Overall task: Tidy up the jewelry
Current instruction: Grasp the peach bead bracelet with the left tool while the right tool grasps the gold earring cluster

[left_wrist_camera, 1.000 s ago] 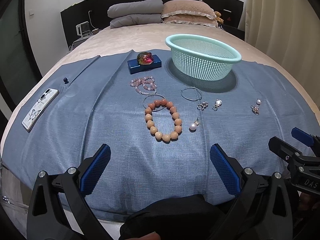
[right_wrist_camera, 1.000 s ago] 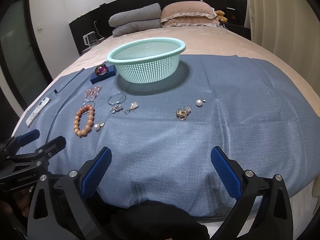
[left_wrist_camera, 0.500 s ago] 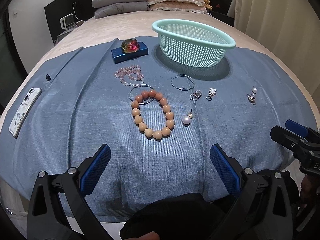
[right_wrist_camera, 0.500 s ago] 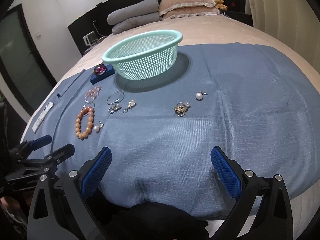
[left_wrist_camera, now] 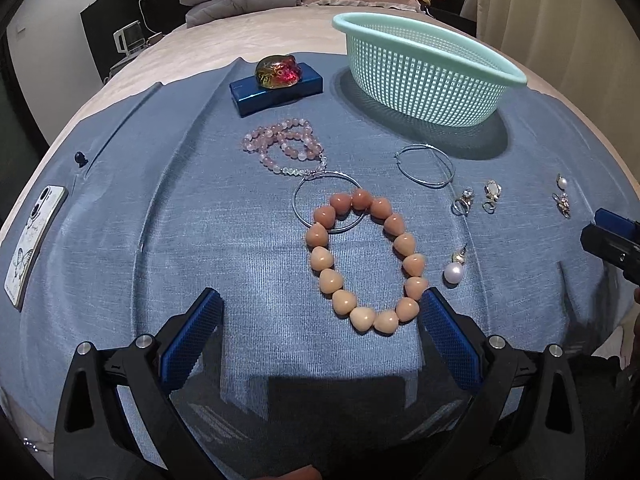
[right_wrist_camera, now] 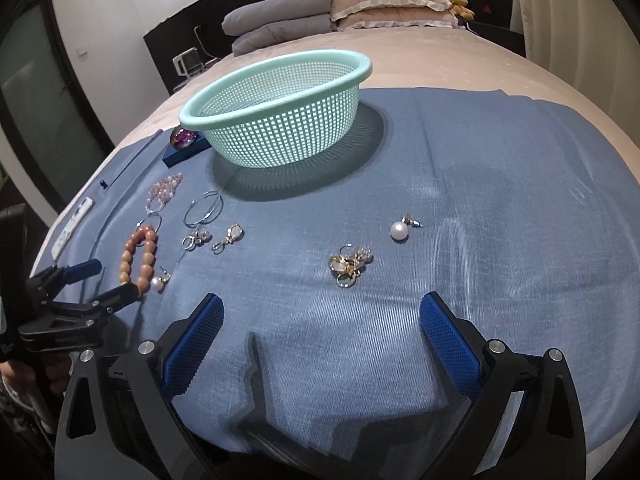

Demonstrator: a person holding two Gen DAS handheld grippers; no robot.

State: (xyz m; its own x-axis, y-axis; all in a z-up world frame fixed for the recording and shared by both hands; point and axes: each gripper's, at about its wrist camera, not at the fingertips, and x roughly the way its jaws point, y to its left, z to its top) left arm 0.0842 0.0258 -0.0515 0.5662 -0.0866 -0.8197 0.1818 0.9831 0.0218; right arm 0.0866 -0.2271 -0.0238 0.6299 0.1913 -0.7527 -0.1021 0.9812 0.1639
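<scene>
A bed is seen, covered with a blue cloth (left_wrist_camera: pixel 140 208) on which jewelry is laid out. The left hand-held gripper (left_wrist_camera: pixel 320 320) is held low over the cloth with its blue-padded fingers spread wide and nothing between them. Just ahead of it, a bracelet of peach beads (left_wrist_camera: pixel 362 260) is laid in a loop, its near edge touching or nearly touching the right finger pad. A thin metal hoop (left_wrist_camera: pixel 326 204) is overlapped by the far side of the bracelet. Further ahead lies a pink bead bracelet (left_wrist_camera: pixel 284 146), and beyond that a blue box (left_wrist_camera: pixel 276 92) with a red-and-gold stone (left_wrist_camera: pixel 278 71) on top. To the right of the bracelet a pearl earring (left_wrist_camera: pixel 454 270) is seen, with a second hoop (left_wrist_camera: pixel 426 166) and small charms (left_wrist_camera: pixel 478 200) further ahead. A mint-green basket (left_wrist_camera: pixel 424 76) stands far ahead to the right. A phone (left_wrist_camera: pixel 34 236) lies at the far left.

The right hand-held gripper (right_wrist_camera: pixel 320 320) is likewise held wide apart and empty. Ahead of it, between the fingers, lies a cluster of gold rings (right_wrist_camera: pixel 350 264), and slightly further right a second pearl earring (right_wrist_camera: pixel 402 230).
</scene>
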